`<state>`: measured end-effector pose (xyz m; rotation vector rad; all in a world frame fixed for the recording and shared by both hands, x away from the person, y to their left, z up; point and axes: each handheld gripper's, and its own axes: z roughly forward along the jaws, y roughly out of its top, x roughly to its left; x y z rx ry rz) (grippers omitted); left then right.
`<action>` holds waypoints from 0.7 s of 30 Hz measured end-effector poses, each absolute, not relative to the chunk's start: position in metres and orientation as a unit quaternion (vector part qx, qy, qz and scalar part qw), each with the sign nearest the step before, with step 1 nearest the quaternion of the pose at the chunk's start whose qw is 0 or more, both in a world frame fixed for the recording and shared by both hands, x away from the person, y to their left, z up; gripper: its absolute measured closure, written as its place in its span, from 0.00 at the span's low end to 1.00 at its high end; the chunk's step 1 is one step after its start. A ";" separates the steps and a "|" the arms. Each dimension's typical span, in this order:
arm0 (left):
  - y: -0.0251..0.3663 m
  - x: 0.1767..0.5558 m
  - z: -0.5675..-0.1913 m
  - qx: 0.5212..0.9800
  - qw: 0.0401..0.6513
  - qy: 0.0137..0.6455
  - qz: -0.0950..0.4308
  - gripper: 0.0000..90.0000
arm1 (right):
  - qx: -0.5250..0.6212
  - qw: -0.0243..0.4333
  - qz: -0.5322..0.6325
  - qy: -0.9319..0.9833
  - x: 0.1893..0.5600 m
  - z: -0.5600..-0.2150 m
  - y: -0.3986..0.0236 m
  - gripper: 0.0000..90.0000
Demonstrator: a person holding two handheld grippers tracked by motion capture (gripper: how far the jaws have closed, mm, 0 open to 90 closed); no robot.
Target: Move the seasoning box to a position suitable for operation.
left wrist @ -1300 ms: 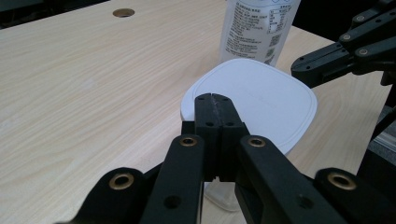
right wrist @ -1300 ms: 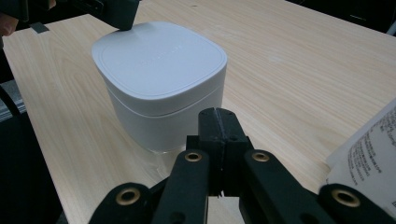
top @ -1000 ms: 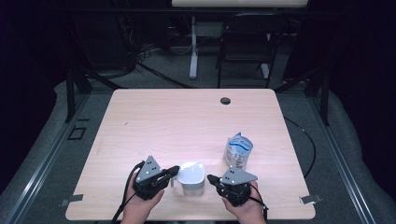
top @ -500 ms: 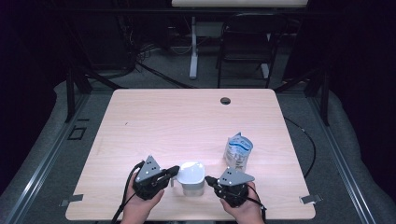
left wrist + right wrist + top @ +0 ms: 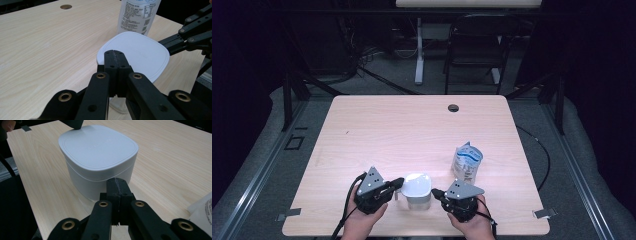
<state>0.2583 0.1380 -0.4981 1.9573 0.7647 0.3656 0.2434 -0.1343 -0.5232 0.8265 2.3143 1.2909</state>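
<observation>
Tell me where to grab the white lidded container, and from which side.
Probably the white container by its straight side walls below the lid, jaws spanning it from the near table edge. The lid overhangs with rounded corners, so a top grip could slip. Both the left gripper and right gripper are shut and must open first.

- The tub (image 5: 417, 190) stands between the left tool (image 5: 399, 182) and right tool (image 5: 436, 192), blocking the way between them.
- The pouch (image 5: 467, 162) stands just beyond the right tool.
- The far bench (image 5: 412, 125) lies open.
</observation>
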 end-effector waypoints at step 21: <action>0.138 0.259 -0.497 0.805 0.480 0.316 0.148 1.00 | 0.291 0.179 0.466 0.816 0.245 -0.518 -0.133 1.00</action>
